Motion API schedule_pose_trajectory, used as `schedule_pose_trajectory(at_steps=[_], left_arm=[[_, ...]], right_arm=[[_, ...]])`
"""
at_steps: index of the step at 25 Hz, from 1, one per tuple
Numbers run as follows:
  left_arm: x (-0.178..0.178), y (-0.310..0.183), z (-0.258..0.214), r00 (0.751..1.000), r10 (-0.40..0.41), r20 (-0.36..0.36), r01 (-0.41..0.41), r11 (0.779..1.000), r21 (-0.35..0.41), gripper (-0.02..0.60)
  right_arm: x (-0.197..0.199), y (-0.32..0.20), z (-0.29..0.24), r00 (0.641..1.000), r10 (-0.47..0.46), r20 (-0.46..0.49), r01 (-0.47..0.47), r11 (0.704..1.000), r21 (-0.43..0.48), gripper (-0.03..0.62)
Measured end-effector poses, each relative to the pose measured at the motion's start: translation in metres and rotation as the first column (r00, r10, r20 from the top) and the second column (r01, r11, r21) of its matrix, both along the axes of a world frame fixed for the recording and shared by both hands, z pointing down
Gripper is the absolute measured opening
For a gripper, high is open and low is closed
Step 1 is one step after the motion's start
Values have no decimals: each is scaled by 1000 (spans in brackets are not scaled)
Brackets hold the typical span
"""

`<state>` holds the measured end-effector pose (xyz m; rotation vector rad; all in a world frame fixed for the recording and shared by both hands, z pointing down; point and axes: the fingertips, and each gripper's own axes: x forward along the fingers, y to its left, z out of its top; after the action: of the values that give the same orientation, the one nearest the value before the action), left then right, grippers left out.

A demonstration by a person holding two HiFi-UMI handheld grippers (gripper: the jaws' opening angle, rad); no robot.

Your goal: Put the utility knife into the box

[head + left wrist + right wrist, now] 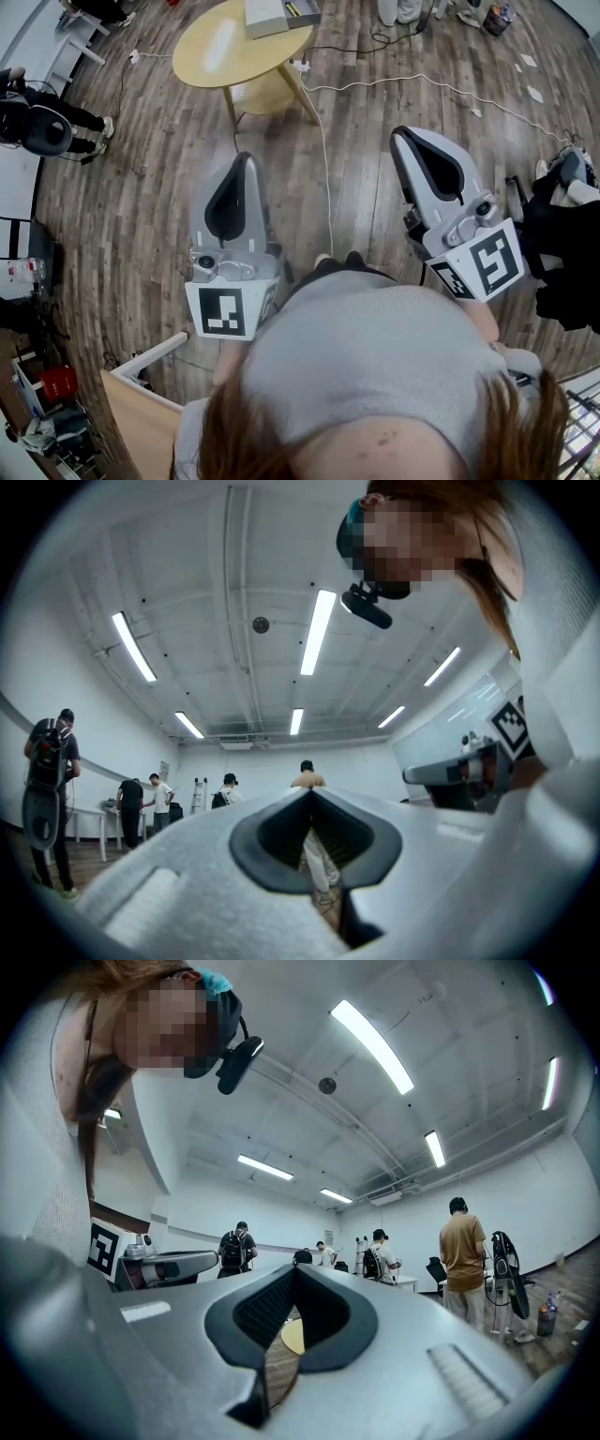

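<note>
Both clenched on nothing: left gripper (pixel 246 159) and right gripper (pixel 403 133), well short of the round table (pixel 211 52). On that table's far side, a grey box (pixel 265 16); just beside it a yellow-black sliver (pixel 301 8), possibly the knife, long axis unclear. Nearer to the left gripper, by the look of it.

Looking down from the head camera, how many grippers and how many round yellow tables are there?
Grippers: 2 (left gripper, right gripper)
Tables: 1 (round yellow table)
Total: 3
</note>
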<state>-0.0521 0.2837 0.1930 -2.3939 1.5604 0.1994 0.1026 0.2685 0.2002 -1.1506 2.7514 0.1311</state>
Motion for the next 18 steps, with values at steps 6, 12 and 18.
schedule_pose_trajectory(at_steps=[6, 12, 18], left_arm=[[3, 0, 2, 1000, -2, 6, 2, 1000, -2, -5], [5, 0, 5, 1000, -18, 3, 18, 1000, -7, -5], [14, -2, 4, 1000, -26, -2, 26, 1000, -2, -6]], right_arm=[[1, 1, 2, 1000, -8, 0, 8, 1000, 1, 3], [1, -1, 4, 1000, -25, -5, 25, 1000, 5, 3], [9, -4, 3, 999, -39, -19, 39, 999, 8, 3]])
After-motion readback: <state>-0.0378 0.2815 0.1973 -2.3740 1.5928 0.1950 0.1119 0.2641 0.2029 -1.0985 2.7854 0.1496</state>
